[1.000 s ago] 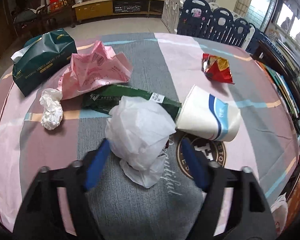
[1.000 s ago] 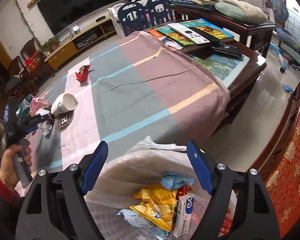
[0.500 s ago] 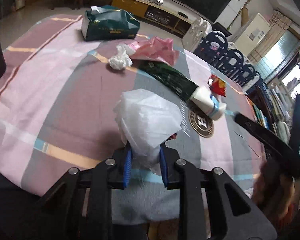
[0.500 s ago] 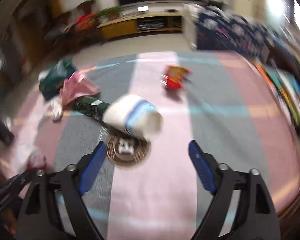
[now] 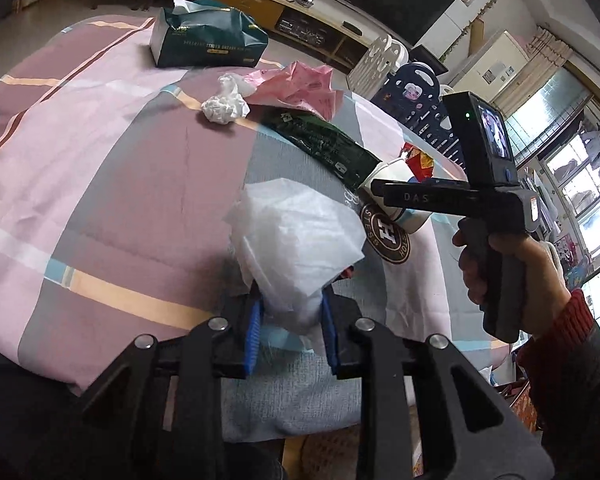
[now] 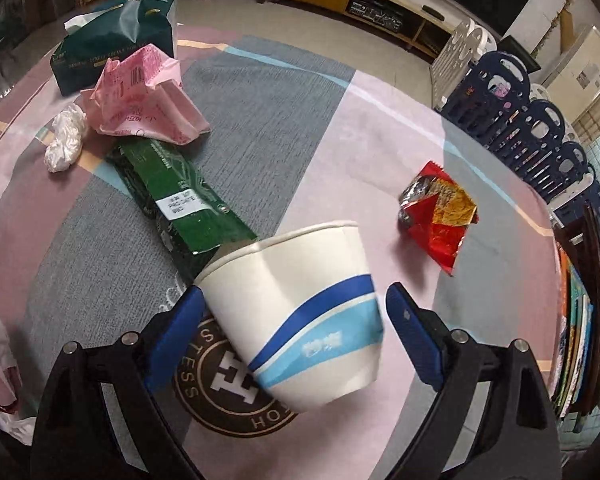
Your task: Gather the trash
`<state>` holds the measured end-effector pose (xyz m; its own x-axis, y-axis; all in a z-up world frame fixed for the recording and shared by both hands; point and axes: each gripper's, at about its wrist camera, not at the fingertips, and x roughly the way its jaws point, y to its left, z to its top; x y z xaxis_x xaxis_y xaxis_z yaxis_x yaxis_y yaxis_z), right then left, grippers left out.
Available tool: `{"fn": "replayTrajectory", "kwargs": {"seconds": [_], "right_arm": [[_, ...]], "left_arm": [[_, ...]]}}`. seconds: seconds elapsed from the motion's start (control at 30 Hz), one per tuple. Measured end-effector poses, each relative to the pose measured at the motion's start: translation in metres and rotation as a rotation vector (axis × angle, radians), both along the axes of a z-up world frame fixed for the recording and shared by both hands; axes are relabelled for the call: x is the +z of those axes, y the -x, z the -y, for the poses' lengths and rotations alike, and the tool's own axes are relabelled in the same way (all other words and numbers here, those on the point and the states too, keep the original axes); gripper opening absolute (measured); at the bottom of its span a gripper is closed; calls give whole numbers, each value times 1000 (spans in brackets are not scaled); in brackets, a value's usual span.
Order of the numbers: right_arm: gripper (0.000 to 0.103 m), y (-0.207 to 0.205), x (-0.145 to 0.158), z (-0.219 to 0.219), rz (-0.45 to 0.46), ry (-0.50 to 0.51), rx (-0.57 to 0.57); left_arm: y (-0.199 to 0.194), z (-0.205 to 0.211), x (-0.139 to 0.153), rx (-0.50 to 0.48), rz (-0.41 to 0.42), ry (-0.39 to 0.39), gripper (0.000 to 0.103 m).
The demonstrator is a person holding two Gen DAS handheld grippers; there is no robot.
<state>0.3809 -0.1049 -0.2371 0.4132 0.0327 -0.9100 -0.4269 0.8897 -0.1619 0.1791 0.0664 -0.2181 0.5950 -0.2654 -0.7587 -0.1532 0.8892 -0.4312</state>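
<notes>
Trash sits scattered on the tabletop (image 6: 320,92): paper cup (image 6: 300,320) on its side, green wrapper (image 6: 180,204) touching its rim, red snack packet (image 6: 440,220) well apart, pink wrapper (image 6: 144,96), white wad (image 6: 66,138). Left tool (image 5: 292,328) narrow, clamped on crumpled white plastic bag (image 5: 296,236). Right tool (image 6: 292,332) wide, jaws straddling cup, pads not pressing. Step looks like grabbing the cup: center it, close gently across the mid-body so thin wall doesn't crush or roll away, avoid pinching green wrapper
</notes>
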Motion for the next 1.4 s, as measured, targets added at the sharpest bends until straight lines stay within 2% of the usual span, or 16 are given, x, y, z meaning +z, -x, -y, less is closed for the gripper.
{"fn": "replayTrajectory", "kwargs": {"seconds": [0.03,0.1,0.17,0.2,0.27,0.4,0.43,0.47,0.57,0.83,1.13,1.4], "right_arm": [[90,1,-2,-1,-13,-18,6],[77,9,-1,-2,-11,-40,28],[58,18,1,-5,20,-9,32],[54,21,2,-5,26,-6,29],[39,28,7,-1,30,-13,26],[26,45,14,3,48,2,41],[17,49,15,3,60,15,45],[0,53,16,3,59,8,46],[1,61,23,8,73,-14,18],[1,97,45,8,86,-104,39],[1,132,50,12,6,-245,43],[1,132,50,15,-15,-260,14]], "left_arm": [[0,0,0,-1,0,-1,27],[-1,1,0,-1,-2,-3,27],[-1,1,-1,0,-3,-6,27],[-1,1,-1,1,-5,-8,27],[0,2,-1,3,-4,-11,27],[0,1,-1,9,-6,-15,27],[0,2,-1,10,-6,-16,27],[0,2,-1,10,-6,-17,27],[1,1,-1,15,-4,-15,27],[1,0,-1,18,-5,-11,27],[1,-1,-1,19,0,-3,27],[1,-2,-1,19,1,0,27]]}}
